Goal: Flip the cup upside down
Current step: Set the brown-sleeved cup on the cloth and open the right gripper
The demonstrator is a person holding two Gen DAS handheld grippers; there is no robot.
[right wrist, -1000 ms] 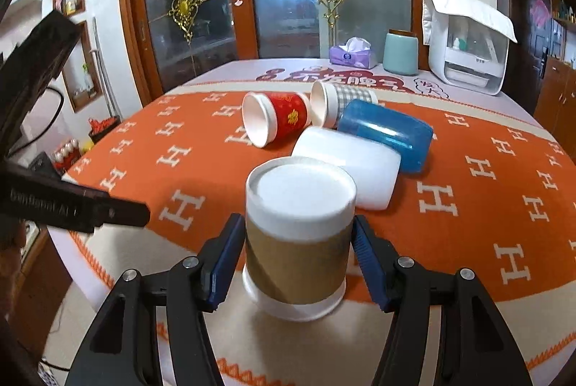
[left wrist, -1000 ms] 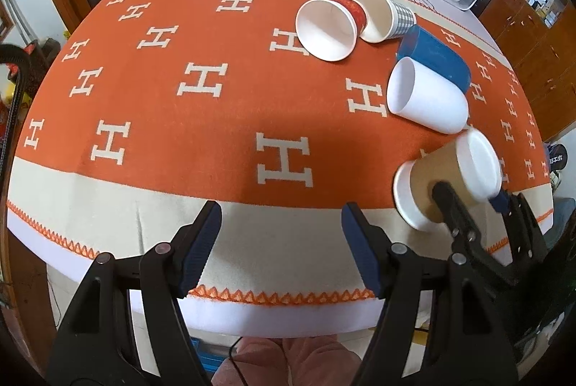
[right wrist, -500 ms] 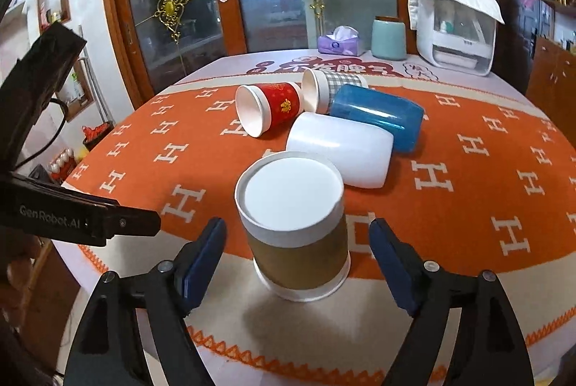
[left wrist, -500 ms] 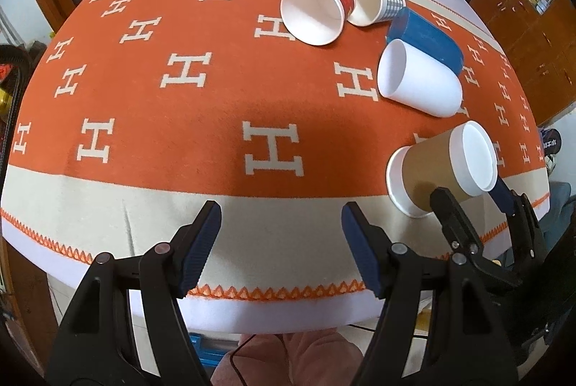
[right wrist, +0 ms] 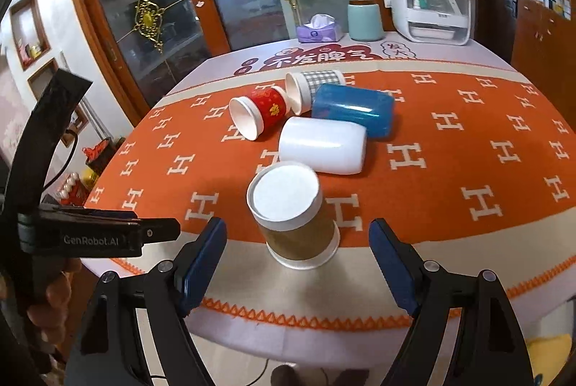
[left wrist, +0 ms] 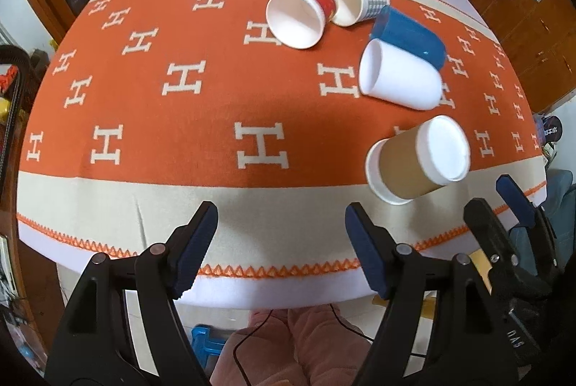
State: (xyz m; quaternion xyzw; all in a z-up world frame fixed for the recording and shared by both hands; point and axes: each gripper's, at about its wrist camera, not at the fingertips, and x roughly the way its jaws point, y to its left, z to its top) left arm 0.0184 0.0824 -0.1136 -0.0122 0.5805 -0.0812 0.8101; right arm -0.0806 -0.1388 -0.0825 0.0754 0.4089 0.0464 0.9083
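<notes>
A brown paper cup (right wrist: 293, 213) stands upside down, rim on the cloth, near the table's front edge; it also shows in the left wrist view (left wrist: 417, 161). My right gripper (right wrist: 298, 263) is open and empty, drawn back just in front of the cup, jaws wide apart. My left gripper (left wrist: 280, 249) is open and empty over the front edge, left of the cup. The right gripper's fingers (left wrist: 511, 202) show at the lower right of the left wrist view.
Several cups lie on their sides behind the brown cup: a white one (right wrist: 324, 144), a blue one (right wrist: 352, 108), a red one (right wrist: 259, 110) and a checked one (right wrist: 313, 85). A tissue box (right wrist: 318, 31), green canister (right wrist: 364, 20) and white appliance (right wrist: 428, 0) stand at the back.
My right gripper has opened, let go of the brown cup and drawn back toward the table edge. The cup stays standing upside down. The left gripper has drifted back slightly.
</notes>
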